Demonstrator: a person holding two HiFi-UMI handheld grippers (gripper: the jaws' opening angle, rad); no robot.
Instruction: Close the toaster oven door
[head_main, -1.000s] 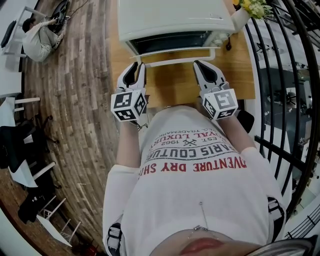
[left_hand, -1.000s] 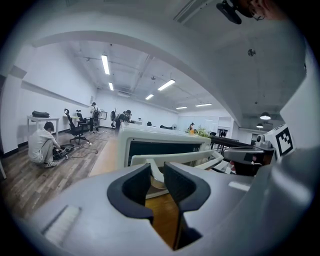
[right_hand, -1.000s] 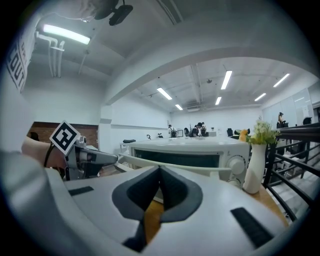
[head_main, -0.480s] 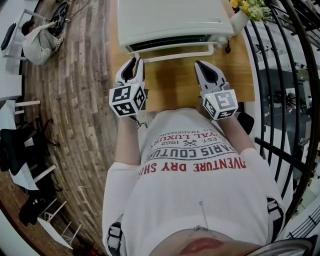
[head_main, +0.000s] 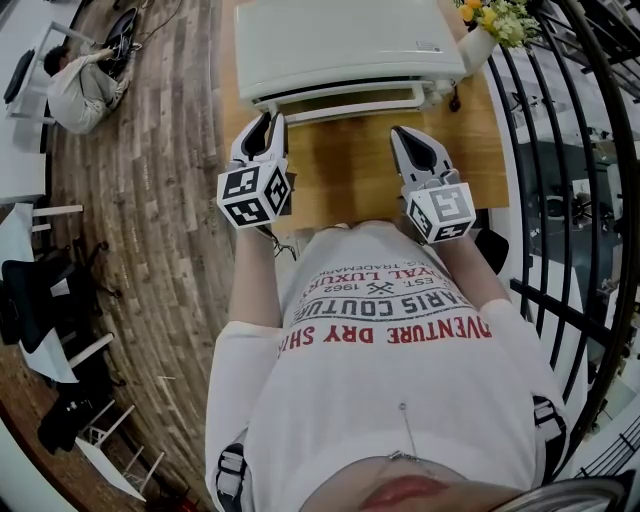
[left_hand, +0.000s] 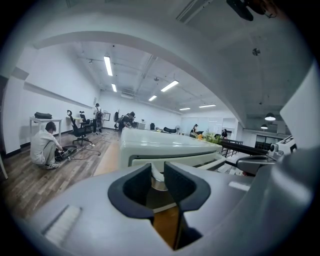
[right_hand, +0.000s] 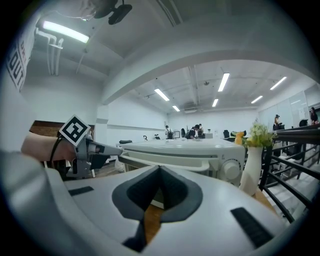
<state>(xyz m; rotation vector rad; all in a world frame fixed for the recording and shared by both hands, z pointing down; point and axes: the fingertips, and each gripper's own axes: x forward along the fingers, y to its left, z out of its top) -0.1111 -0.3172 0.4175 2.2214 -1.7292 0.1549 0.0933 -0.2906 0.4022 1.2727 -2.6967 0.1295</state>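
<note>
A white toaster oven (head_main: 340, 45) stands at the far side of the wooden table (head_main: 350, 165). Its door is swung up against the front, with the white bar handle (head_main: 350, 103) facing me; I cannot tell whether it is fully latched. My left gripper (head_main: 268, 125) hovers just in front of the handle's left end, its jaws a narrow gap apart with nothing between them. My right gripper (head_main: 403, 137) is a little short of the handle's right end, shut and empty. In the left gripper view the oven (left_hand: 160, 142) fills the middle beyond the gripper (left_hand: 158, 172). The right gripper view shows the oven (right_hand: 190, 150) and its knob (right_hand: 231, 170).
A white vase of flowers (head_main: 490, 25) stands at the table's back right corner, next to the oven. A black railing (head_main: 570, 150) runs along the right side. On the wooden floor at the far left sits a person (head_main: 80, 80), with chairs nearby.
The oven door has swung up from partly open to nearly flat against the front, hiding the dark opening. Both grippers now sit slightly back from the handle.
</note>
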